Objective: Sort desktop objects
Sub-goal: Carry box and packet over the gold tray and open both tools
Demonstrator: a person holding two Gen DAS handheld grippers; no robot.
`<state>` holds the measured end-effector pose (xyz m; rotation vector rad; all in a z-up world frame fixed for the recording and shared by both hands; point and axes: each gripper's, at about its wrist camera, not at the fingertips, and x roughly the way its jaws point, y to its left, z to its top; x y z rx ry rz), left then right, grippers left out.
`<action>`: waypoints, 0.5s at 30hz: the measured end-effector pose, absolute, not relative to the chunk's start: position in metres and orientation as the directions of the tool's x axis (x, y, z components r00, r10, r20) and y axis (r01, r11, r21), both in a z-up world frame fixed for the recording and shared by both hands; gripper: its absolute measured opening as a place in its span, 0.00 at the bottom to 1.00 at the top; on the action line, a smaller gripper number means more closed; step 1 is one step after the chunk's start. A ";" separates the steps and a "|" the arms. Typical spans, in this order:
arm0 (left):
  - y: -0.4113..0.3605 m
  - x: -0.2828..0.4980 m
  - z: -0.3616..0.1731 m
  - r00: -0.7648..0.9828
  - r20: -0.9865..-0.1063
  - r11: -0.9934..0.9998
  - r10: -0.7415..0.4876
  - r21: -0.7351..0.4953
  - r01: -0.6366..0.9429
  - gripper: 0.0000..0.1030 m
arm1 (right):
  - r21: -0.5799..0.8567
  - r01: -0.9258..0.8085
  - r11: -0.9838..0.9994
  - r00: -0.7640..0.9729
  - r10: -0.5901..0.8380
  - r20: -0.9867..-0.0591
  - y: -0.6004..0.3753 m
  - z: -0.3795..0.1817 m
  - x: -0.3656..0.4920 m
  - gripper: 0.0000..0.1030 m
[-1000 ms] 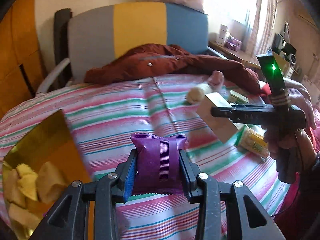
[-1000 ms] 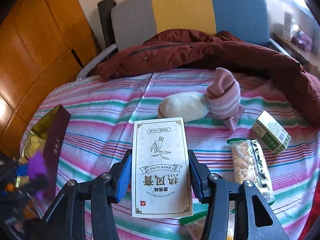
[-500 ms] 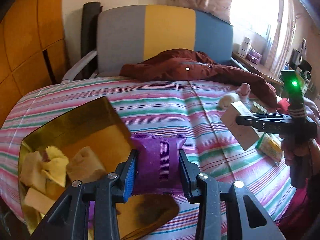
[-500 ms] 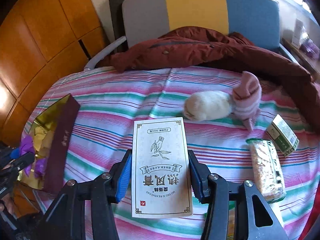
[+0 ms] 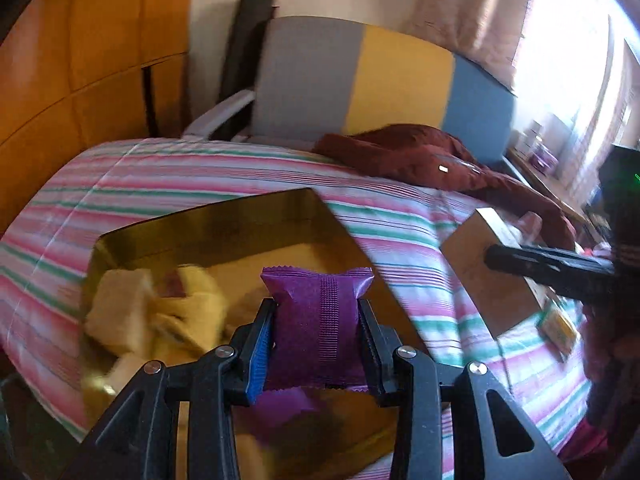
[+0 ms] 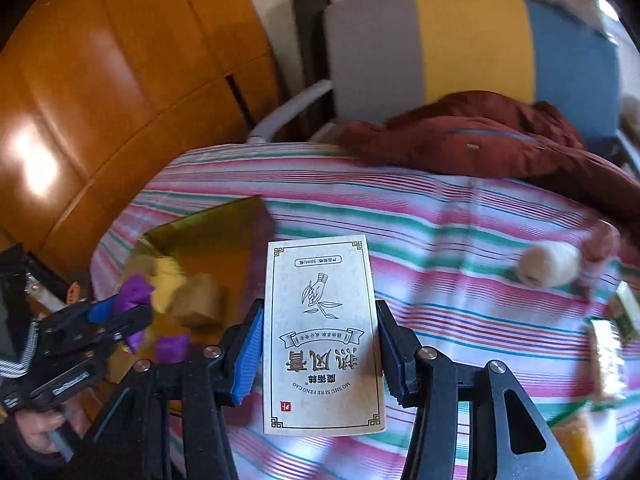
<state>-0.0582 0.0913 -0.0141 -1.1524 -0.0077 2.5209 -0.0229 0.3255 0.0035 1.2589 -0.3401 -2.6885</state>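
My left gripper [image 5: 318, 322] is shut on a purple foil sachet [image 5: 318, 320] and holds it above the open gold-lined box [image 5: 208, 220], which contains several yellow packets [image 5: 120, 312] and another purple sachet [image 5: 284, 402]. My right gripper [image 6: 320, 344] is shut on a cream carton with printed characters [image 6: 322, 332], held upright over the striped cloth just right of the gold-lined box [image 6: 208, 226]. In the right wrist view the left gripper [image 6: 116, 312] shows at the left with the purple sachet [image 6: 134, 292]. In the left wrist view the cream carton [image 5: 488, 272] hangs at the right.
A dark red jacket [image 6: 480, 136] lies at the back of the striped cloth [image 6: 440, 216], against a grey, yellow and blue chair back [image 6: 460, 40]. A rolled sock [image 6: 548, 268] and snack packs [image 6: 604, 356] lie at the right. Orange wooden panels [image 6: 100, 100] stand left.
Both grippers have swung left with their loads. The purple sachet now hangs over the gold box, and the cream carton has come beside the box.
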 end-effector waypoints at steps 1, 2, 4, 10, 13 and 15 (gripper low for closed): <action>0.083 -0.063 -0.015 -0.602 -0.731 -0.938 0.322 -0.161 -0.307 0.38 | 0.272 0.056 -0.961 -0.633 -0.245 -0.734 0.315 0.005 -0.027 0.51; 0.073 -0.069 -0.016 -0.603 -0.734 -0.944 0.312 -0.165 -0.287 0.38 | 0.276 0.075 -0.958 -0.631 -0.260 -0.731 0.302 0.007 -0.032 0.51; 0.058 -0.077 -0.017 -0.609 -0.737 -0.952 0.293 -0.170 -0.253 0.38 | 0.287 0.104 -0.952 -0.623 -0.287 -0.727 0.281 0.008 -0.039 0.51; 0.022 -0.110 -0.019 -0.618 -0.743 -0.966 0.258 -0.192 -0.172 0.38 | 0.305 0.156 -0.940 -0.596 -0.335 -0.729 0.228 0.008 -0.063 0.51; 0.015 -0.127 -0.023 -0.612 -0.753 -0.971 0.240 -0.182 -0.157 0.38 | 0.310 0.158 -0.937 -0.585 -0.342 -0.735 0.211 0.004 -0.074 0.51; 0.011 -0.136 -0.027 -0.602 -0.762 -0.971 0.240 -0.195 -0.140 0.39 | 0.316 0.141 -0.938 -0.577 -0.338 -0.744 0.205 0.000 -0.084 0.51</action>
